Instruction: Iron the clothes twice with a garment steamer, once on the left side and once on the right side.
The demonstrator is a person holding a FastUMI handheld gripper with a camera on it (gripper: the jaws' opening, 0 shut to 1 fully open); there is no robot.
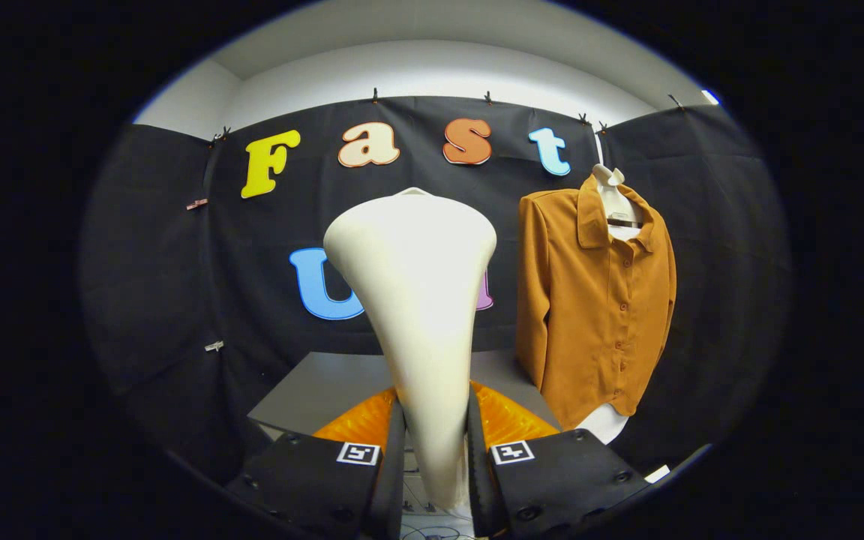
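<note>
Tongs (436,442) narrowly parted, both fingers pressed on slim handle of white garment steamer (417,300), head rising upright ahead. Brown shirt (597,300) hangs far right on wall, above grey counter (327,386).

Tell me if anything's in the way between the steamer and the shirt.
Nothing visible blocks it. The tool is shut on the white steamer, which stands upright between the fingers. The brown shirt hangs on its hanger beyond and to the right, with only open space and the grey table between.
</note>
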